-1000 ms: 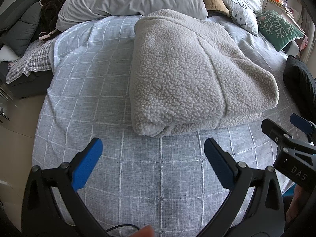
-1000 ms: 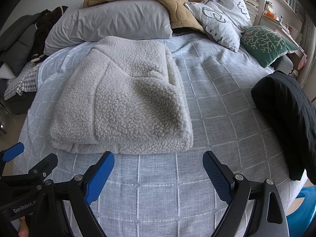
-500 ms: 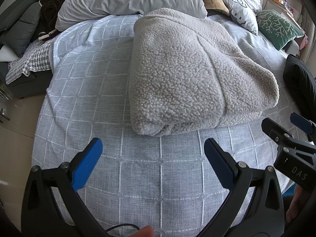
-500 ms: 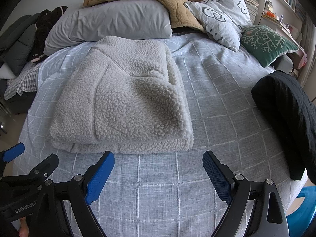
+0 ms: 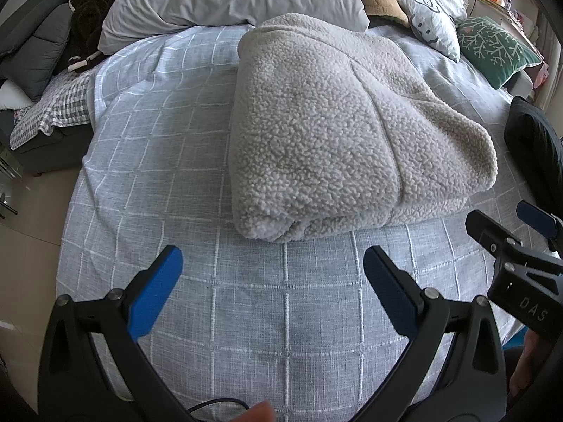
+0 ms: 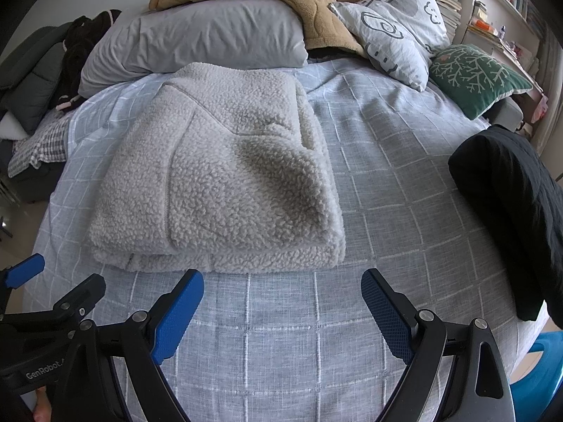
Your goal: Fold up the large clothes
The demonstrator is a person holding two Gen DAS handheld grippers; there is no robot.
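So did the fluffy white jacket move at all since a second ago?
No. The fluffy jacket sits folded in the same spot on the checked bedspread, its far edge just below the grey pillow. Both hand-held grippers hang open, off it.

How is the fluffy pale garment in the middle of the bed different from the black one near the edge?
The fleece is pale grey-white and woolly; the black garment looks smooth and dark. The fleece is folded into a neat, thick rectangle lying flat mid-bed, while the black garment lies in a loose heap that hangs over the bed's right edge. The fleece lies just ahead of the two tools; the black garment lies off to the right. Both rest on the checked bedspread, and no tool touches either.
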